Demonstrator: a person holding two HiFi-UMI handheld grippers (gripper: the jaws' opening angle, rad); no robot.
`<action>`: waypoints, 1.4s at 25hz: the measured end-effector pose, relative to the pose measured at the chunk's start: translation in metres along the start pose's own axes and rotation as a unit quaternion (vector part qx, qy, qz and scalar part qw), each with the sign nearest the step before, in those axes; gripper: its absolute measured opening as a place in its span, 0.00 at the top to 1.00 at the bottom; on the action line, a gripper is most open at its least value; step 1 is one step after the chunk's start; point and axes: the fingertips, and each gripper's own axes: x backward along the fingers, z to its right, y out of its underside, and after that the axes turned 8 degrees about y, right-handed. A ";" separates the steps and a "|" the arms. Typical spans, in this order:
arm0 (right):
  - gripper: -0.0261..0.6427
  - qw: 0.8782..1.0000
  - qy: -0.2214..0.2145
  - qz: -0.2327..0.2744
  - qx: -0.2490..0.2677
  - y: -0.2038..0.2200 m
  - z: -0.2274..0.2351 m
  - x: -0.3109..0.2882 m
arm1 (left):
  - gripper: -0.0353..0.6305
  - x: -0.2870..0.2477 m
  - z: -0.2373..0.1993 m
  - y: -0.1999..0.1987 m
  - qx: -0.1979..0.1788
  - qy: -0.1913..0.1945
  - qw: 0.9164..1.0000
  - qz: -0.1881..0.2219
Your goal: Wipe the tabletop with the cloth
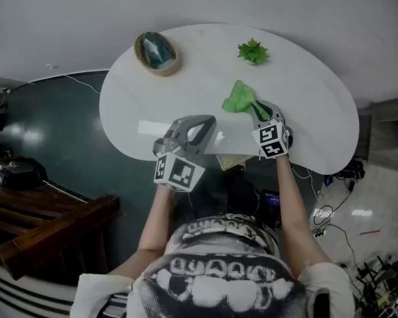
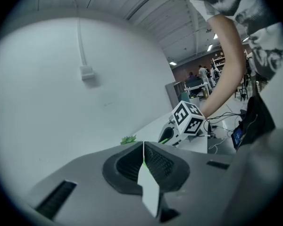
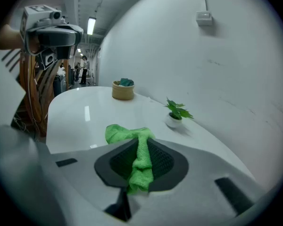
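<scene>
both forearms reach forward, elbows bent. right gripper (image 1: 264, 113): jaws clamped on the cloth (image 1: 241, 98), tip low over the bench (image 1: 305, 91). left gripper (image 1: 196, 128): jaws pressed together, nothing between them, seemingly held clear of the bench, angled toward the right one.

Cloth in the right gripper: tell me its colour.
Bright green. The cloth shows best in the right gripper view, pinched between the jaws.
</scene>
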 end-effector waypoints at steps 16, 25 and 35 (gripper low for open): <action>0.89 0.988 0.126 -0.088 -0.033 0.155 0.186 0.099 | 0.94 -0.104 0.067 -0.066 -0.032 0.074 0.996 0.024; 0.89 0.975 0.176 -0.126 -0.050 0.214 0.242 0.148 | 0.94 -0.118 0.078 -0.069 -0.032 0.071 0.997 0.021; 0.89 0.977 0.179 -0.105 -0.039 0.191 0.231 0.150 | 0.94 -0.094 0.071 -0.061 -0.027 0.058 0.998 0.011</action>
